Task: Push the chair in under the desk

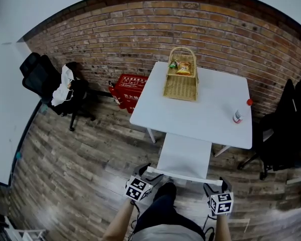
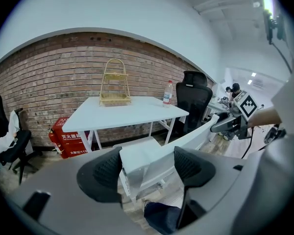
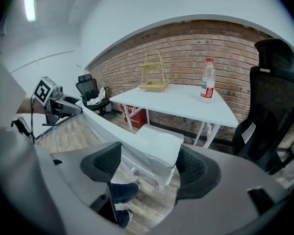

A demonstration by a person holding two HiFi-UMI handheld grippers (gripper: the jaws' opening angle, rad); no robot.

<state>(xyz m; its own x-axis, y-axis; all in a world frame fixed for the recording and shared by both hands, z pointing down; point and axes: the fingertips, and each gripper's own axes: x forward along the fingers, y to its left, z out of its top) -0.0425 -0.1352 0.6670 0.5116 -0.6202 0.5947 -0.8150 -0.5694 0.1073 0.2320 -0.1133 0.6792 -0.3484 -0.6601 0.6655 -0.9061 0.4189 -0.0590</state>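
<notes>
Left gripper (image 2: 146, 168) and right gripper (image 3: 149, 165) are each clamping one end of the white chair's (image 1: 184, 157) back rail, likely squaring up a straight push, while the seat is just meeting the near edge of the desk (image 1: 210, 122) carrying the basket (image 1: 181, 77) and bottle (image 1: 238, 115).

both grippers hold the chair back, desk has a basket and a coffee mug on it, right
No mug: a red-capped bottle stands on the desk, per the right gripper view. The basket is there; left gripper and right gripper hold the chair back.
</notes>
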